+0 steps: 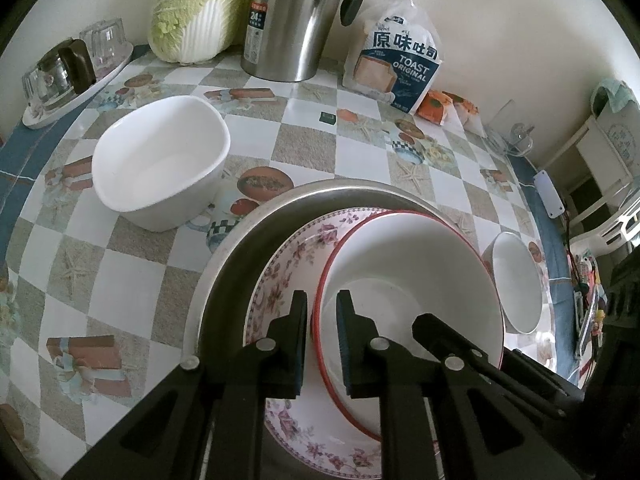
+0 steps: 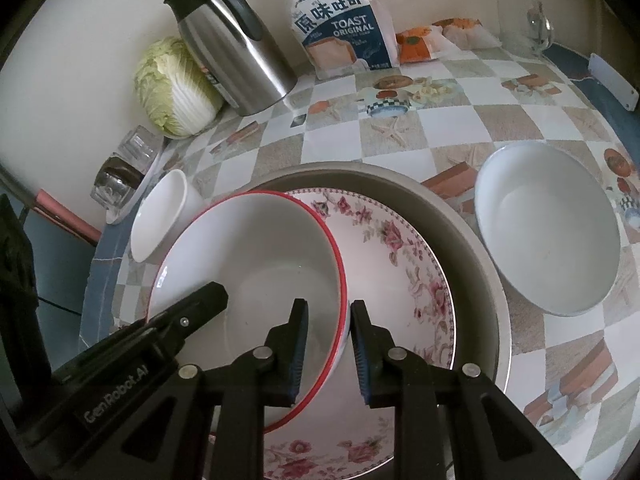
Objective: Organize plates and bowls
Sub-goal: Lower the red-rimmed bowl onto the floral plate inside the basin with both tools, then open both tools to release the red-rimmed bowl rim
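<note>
Both grippers reached in low over the stack of dishes from the near side. The left gripper (image 1: 322,312) straddled the left rim of the white red-rimmed bowl (image 1: 412,264), one finger outside and one inside, its jaws narrowed around the rim; whether the pads actually pressed it I could not tell. The right gripper (image 2: 328,320) straddled the opposite rim of the same bowl in the same way, with a small gap visible at the outer pad, so its grip was likewise unclear. The bowl sat tilted inside the pink floral-patterned plate (image 2: 404,252), which lay in the round grey metal pan (image 2: 472,240) on the checked patterned tablecloth (image 1: 304,148). A large white bowl (image 1: 160,160) stood apart to the left and a smaller white bowl (image 1: 516,284) just beside the pan on the right. The grippers' black frames hid the near parts of plate and pan. At the back stood a steel kettle (image 1: 288,20), its top cut off in the left view.
</note>
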Action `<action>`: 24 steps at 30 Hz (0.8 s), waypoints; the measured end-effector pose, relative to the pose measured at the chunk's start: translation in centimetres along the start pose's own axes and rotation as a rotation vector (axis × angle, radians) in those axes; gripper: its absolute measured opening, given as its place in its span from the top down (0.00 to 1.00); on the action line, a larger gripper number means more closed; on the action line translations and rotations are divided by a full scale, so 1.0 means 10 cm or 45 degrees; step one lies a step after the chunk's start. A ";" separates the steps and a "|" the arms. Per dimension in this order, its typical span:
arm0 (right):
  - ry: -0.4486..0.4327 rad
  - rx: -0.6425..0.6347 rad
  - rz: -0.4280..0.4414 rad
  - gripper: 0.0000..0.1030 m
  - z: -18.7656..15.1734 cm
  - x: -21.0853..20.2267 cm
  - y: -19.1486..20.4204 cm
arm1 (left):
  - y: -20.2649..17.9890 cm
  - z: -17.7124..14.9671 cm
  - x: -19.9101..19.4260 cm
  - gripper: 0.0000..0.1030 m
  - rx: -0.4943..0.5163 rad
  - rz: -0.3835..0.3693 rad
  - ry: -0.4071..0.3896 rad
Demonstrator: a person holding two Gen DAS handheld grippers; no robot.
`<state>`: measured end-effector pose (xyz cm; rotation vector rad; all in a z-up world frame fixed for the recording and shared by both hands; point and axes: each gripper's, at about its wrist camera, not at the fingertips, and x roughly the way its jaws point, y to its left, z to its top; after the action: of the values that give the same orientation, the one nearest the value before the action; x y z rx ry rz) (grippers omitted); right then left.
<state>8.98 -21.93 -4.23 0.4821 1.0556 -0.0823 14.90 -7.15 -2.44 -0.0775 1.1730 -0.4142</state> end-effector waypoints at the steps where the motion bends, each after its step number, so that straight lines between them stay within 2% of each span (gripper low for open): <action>1: -0.001 -0.001 -0.001 0.76 0.00 -0.01 0.00 | 0.00 0.00 0.00 0.86 0.001 0.001 -0.002; 15: -0.064 -0.015 -0.026 0.76 0.05 -0.21 0.01 | -0.01 0.02 -0.18 0.84 0.020 0.020 -0.065; 24: -0.130 -0.028 -0.018 0.76 0.07 -0.39 0.07 | -0.05 0.04 -0.38 0.68 0.025 0.033 -0.132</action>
<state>7.81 -22.18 -0.43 0.4462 0.9592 -0.1068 13.87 -6.34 1.13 -0.0657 1.0665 -0.3944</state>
